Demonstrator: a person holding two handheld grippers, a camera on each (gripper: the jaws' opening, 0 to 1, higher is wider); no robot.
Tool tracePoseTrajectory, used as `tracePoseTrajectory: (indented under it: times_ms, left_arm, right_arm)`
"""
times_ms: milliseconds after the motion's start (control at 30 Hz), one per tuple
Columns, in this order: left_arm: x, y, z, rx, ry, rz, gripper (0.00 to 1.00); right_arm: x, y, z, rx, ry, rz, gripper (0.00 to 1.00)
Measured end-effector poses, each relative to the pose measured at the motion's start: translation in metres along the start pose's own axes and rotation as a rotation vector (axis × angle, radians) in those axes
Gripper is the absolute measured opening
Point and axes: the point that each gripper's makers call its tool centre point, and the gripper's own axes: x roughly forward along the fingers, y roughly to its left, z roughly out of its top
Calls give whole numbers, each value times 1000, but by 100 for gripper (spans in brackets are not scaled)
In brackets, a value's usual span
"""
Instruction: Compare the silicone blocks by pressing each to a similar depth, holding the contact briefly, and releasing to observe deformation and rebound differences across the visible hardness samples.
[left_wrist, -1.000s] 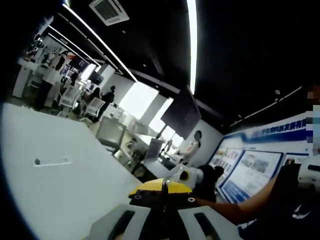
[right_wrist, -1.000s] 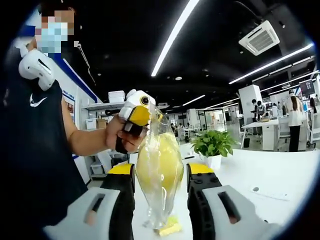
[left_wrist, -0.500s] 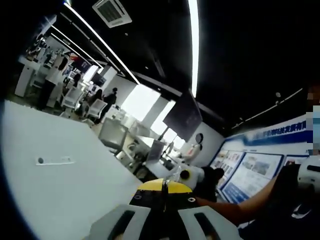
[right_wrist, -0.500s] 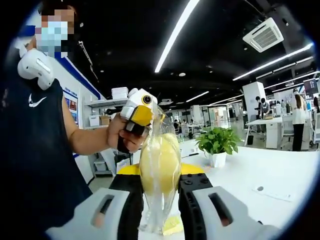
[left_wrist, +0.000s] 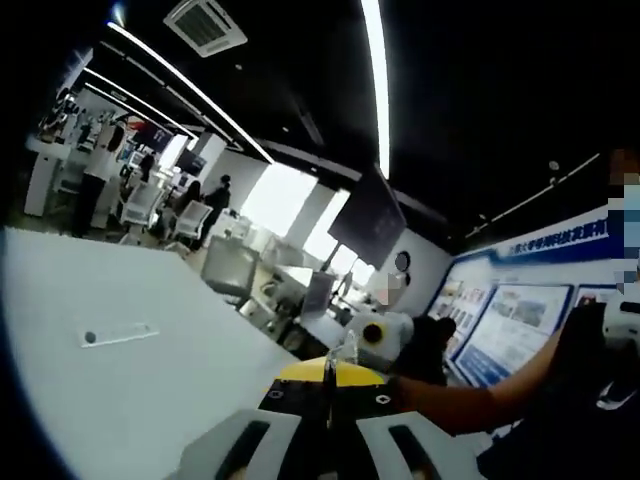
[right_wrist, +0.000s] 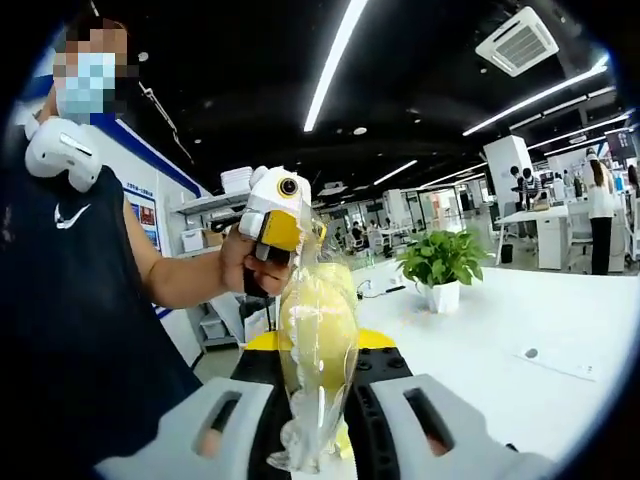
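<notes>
A soft yellow silicone block (right_wrist: 318, 315) sits inside a clear plastic bag (right_wrist: 298, 445) held up in the air. My right gripper (right_wrist: 318, 348) is shut on it, both jaws pressing into its sides so it looks squeezed narrow. The left gripper (right_wrist: 274, 212), white and yellow, is held in a person's hand just above and pinches the bag's top. In the left gripper view my left gripper (left_wrist: 328, 378) is shut, with a thin edge of the bag (left_wrist: 327, 372) between its yellow tips. The right gripper (left_wrist: 386, 333) and the hand holding it show just beyond.
A white table (right_wrist: 540, 310) stretches to the right, bearing a potted plant (right_wrist: 440, 265) and a small flat clear tag (right_wrist: 550, 358), which is also the tag (left_wrist: 116, 333). The person (right_wrist: 70, 300) stands close on the left. Desks and people fill the far office.
My right gripper's jaws have closed from wide apart onto the yellow block, squeezing it narrower. The left gripper has kept its hold on the bag's top; both cameras shifted slightly.
</notes>
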Motion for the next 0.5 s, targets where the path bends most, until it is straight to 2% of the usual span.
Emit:
tracePoseTrajectory:
  times_ms: [200,367,433,500]
  left_arm:
    - [3,6,-6,8,23,11,0]
    - [3,6,-7,-2,18,14,0]
    - [2,5,-10,6,15,7,0]
    - [2,6,-13,22,21,13,0]
  right_arm:
    - [-3,-1,-6,69,35,1,7]
    - [-4,1,-8,115,51,-1,5]
    - [-4,0,-9,97,53,-13,5]
    - [-5,2,-13,117,72,-15,4]
